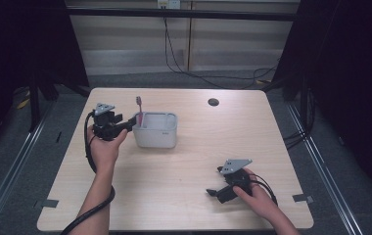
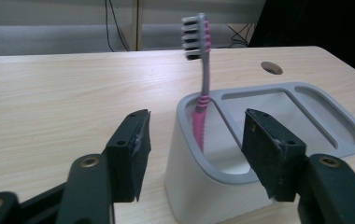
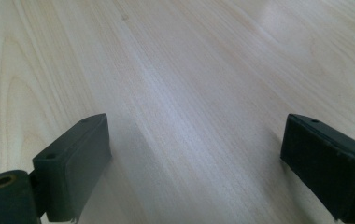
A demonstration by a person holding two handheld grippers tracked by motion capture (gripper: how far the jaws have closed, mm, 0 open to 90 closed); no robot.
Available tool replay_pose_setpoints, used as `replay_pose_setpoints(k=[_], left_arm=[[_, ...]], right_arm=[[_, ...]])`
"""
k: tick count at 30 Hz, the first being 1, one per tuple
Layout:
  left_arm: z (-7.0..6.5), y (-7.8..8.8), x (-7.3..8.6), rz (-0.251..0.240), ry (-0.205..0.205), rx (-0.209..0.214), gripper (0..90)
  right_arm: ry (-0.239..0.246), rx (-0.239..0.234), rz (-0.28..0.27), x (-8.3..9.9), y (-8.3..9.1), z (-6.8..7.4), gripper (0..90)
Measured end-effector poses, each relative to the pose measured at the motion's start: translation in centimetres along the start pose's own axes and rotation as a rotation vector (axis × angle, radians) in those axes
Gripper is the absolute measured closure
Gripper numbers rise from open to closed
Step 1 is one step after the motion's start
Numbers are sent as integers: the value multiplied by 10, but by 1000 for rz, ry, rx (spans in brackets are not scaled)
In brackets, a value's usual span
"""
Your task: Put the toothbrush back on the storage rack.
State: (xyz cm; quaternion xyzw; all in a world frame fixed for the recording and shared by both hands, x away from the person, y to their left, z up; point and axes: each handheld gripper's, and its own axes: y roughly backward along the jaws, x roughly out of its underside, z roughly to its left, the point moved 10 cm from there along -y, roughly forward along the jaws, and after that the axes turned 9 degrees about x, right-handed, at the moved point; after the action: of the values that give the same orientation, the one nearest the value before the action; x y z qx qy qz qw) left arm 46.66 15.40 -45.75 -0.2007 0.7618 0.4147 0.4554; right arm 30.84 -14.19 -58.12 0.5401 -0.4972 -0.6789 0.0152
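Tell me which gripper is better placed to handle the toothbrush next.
Probably the left gripper: its open jaws flank the toothbrush standing in the holder. The right gripper rests far off on the table.

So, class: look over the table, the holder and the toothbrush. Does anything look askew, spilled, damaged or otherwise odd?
Nothing stands out. The pink toothbrush stands nearly upright, bristles up, in the end compartment of the grey holder, which sits flat on the table. The left tool is open around that end of the holder, touching nothing.
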Motion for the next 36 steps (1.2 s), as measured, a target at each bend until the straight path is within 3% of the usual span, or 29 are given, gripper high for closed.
replay_pose_setpoints(k=[16, 36], left_arm=[[7, 12, 8, 16, 1, 7, 347], [17, 20, 32, 50, 10, 10, 333]], right_arm=[[0, 0, 0, 0, 0, 0, 78], [0, 0, 0, 0, 0, 0, 78]])
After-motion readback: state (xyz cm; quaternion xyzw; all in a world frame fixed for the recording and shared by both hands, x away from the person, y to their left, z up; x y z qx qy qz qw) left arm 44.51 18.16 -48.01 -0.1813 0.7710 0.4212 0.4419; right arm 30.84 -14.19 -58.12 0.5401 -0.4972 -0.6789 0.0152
